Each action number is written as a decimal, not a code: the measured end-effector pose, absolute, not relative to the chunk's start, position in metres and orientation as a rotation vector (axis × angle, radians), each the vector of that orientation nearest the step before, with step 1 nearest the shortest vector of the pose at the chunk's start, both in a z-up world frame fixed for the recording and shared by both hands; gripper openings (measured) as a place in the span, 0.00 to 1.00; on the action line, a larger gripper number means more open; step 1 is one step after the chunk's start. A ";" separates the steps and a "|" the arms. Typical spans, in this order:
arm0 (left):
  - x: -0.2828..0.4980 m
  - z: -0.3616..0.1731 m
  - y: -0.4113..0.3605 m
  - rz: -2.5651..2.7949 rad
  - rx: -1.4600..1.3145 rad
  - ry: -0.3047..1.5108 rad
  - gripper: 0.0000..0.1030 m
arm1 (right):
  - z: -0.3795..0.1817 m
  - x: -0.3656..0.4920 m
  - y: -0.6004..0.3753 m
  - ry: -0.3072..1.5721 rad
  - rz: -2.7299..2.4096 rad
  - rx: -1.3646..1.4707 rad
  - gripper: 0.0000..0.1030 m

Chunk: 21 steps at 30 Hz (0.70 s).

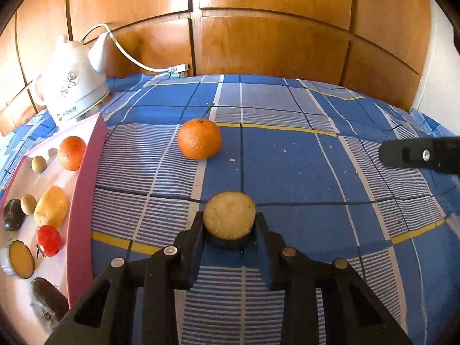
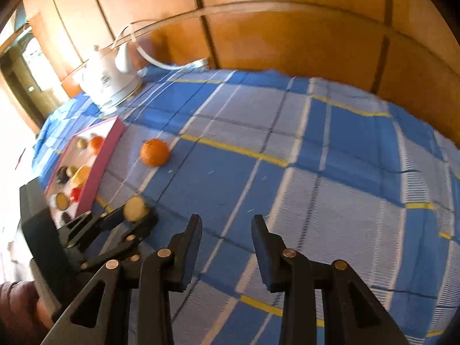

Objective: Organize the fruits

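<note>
My left gripper is shut on a halved fruit with dark skin and a pale yellow cut face, held just over the blue checked cloth. The right wrist view shows the same grip beside the pink tray. A whole orange lies loose on the cloth beyond it. The pink tray at the left holds several fruits: an orange, a yellow fruit, a red one and another cut half. My right gripper hangs open over bare cloth, nothing between its fingers.
A white electric kettle with its cable stands behind the tray at the back left. Wooden wall panels close off the far edge of the cloth. A sleeve shows at the lower left in the right wrist view.
</note>
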<state>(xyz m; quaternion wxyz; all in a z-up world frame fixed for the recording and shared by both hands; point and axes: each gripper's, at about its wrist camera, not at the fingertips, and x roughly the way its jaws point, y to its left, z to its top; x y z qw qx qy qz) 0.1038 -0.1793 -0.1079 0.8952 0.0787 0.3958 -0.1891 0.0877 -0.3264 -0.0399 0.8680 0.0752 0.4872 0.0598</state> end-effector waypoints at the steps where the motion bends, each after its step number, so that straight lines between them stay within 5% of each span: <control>1: 0.103 -0.108 -0.179 -0.394 0.160 0.818 0.32 | -0.041 0.088 -0.324 1.031 0.150 0.166 0.35; 5: 0.102 -0.109 -0.178 -0.399 0.151 0.811 0.32 | -0.037 0.102 -0.308 1.048 0.234 0.168 0.35; 10: 0.101 -0.109 -0.177 -0.400 0.148 0.805 0.32 | -0.032 0.146 -0.287 1.038 0.316 0.160 0.54; 21: 0.103 -0.110 -0.175 -0.411 0.128 0.801 0.32 | -0.067 0.225 -0.235 1.153 0.376 -0.002 0.61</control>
